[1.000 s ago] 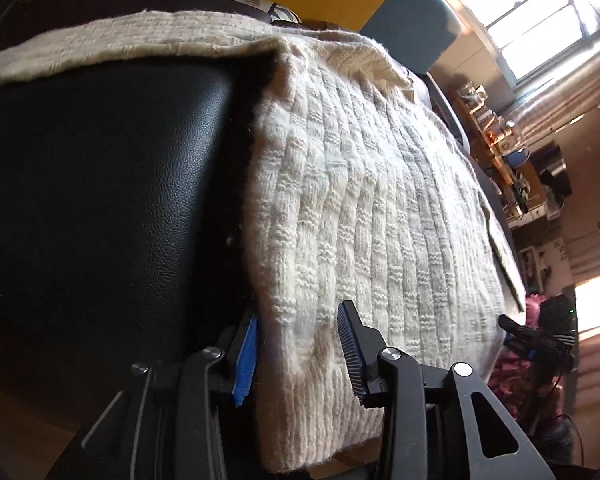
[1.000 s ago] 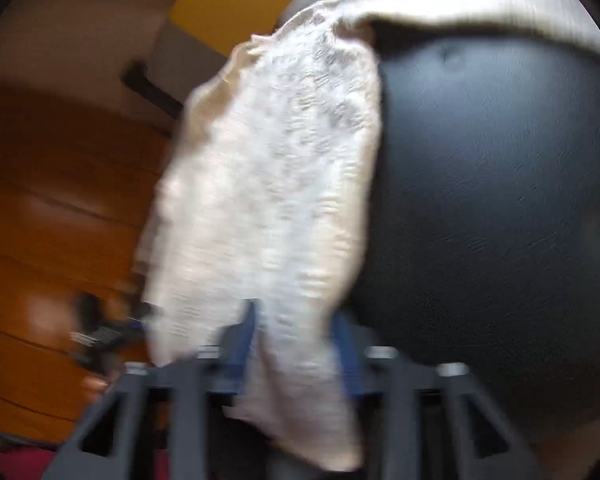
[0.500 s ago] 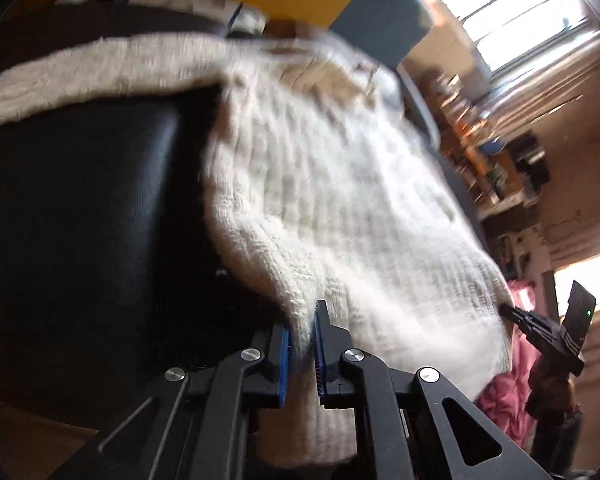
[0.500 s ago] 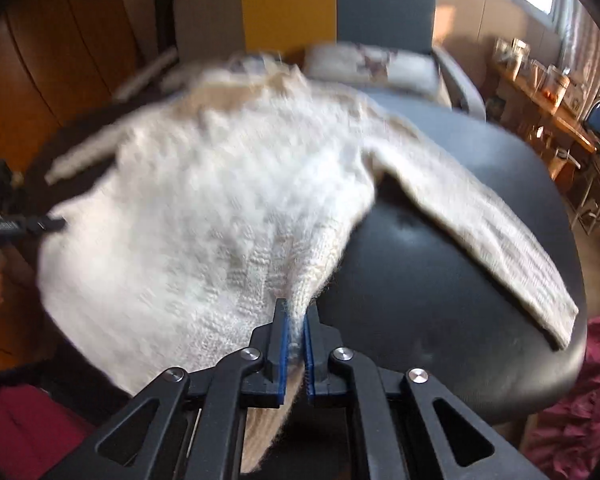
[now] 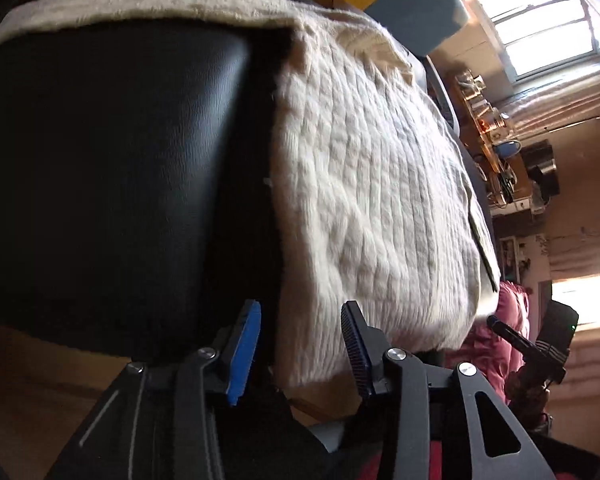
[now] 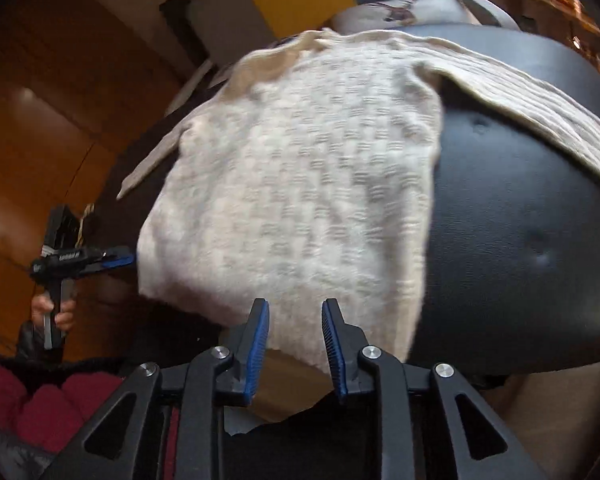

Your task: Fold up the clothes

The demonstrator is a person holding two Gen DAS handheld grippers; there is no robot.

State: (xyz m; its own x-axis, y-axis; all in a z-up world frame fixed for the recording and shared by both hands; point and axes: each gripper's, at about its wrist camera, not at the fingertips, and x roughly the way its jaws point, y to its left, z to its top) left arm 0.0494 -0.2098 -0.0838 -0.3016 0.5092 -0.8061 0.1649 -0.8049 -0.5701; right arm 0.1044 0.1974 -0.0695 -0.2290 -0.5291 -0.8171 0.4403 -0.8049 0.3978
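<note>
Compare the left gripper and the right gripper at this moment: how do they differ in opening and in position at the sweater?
The left gripper stands wider open than the right gripper. The left one straddles the side edge of the cream knit sweater, with the black cushion beside it; the right one faces the hem. Both are open and grip nothing, and both have blue pads.

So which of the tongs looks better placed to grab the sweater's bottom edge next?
Probably the right tongs: they stand open with the sweater hem hanging between them. The left tongs, also open, sit at its side edge.
</note>
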